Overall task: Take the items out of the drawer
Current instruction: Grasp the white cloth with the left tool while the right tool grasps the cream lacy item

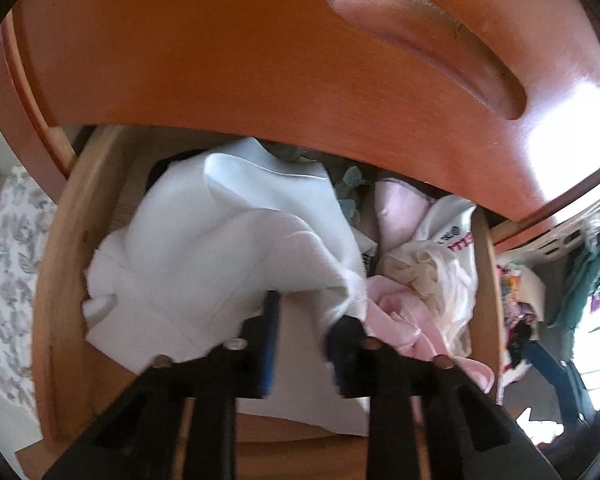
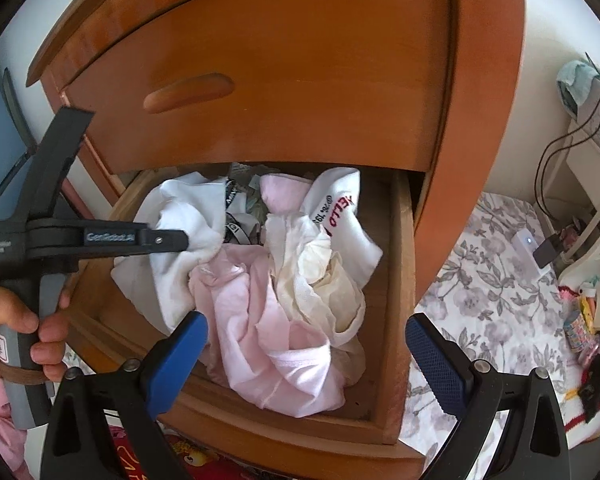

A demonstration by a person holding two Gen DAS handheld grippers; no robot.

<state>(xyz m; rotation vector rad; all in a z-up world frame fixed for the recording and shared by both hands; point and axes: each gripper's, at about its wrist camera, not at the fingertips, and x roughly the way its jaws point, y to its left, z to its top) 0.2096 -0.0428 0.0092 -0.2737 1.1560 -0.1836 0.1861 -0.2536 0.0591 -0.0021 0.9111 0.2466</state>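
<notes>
Grasping step: left claw [image 1: 306,316] clamped on white garment [image 1: 220,240] inside drawer [image 2: 400,280]; right claw [image 2: 306,344] apart above it. Next, lifting the garment clear.

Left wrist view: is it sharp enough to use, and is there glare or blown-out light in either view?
Left wrist view: soft, its gripper and the white cloth smeared; glare on the drawer front above, window light blown out at the right edge. Right wrist view: sharper, evenly lit, fisheye bending the cabinet.
</notes>
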